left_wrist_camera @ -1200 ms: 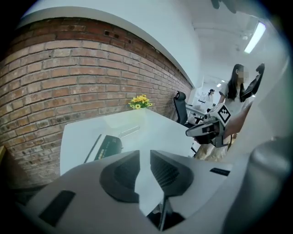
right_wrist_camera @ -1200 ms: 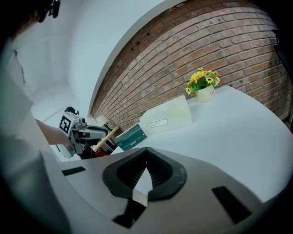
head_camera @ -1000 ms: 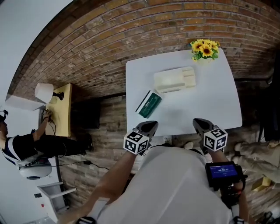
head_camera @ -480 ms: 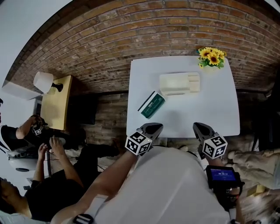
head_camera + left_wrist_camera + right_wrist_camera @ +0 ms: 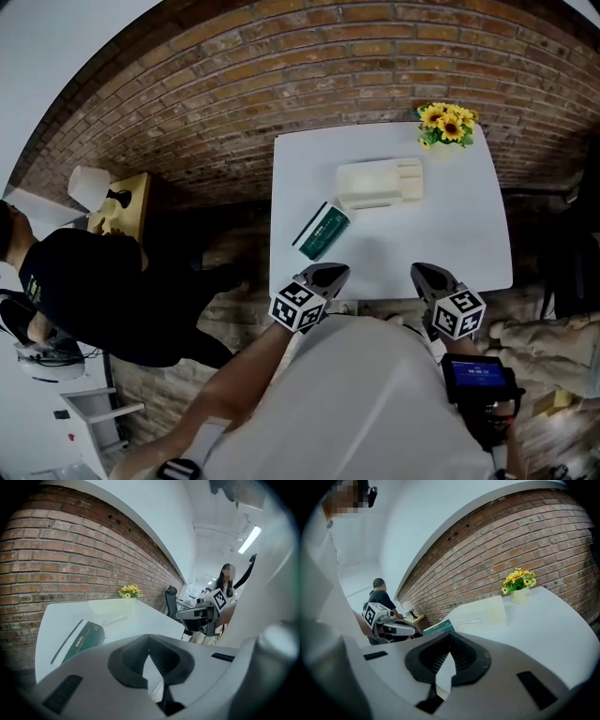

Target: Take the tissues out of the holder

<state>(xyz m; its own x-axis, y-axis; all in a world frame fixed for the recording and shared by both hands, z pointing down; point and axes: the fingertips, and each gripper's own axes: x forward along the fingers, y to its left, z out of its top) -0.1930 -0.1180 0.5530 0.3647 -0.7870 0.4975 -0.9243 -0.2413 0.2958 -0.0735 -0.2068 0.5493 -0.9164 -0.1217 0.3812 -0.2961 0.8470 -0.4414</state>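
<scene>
Doing it well: I think both tools should move slow and level over the table, so they do not bump the green pack or the flowers. From where I stand I cannot tell if the tissues are in the holder. It may be they are inside. It may be the green pack is the tissues and is out now. A good look at the slot should come before any grab.
Table: white and square, against a brick wall.
Holder: a pale cream box with flat sides. It lies flat on the far half of the table, near the flowers.
Slot: long and thin, on the top of the holder. I see no tissue poking out of it.
Green pack: flat and dark green, outside the holder. It lies just beside the holder's near left corner. I cannot tell if the two touch.
Left gripper: held at the near edge of the table, well apart from the holder. Its jaws are closed tip to tip, with nothing between them.
Right gripper: also at the near edge. Its jaws are closed too, and hold nothing.
Flowers: yellow, in a small white pot at the far right corner.
</scene>
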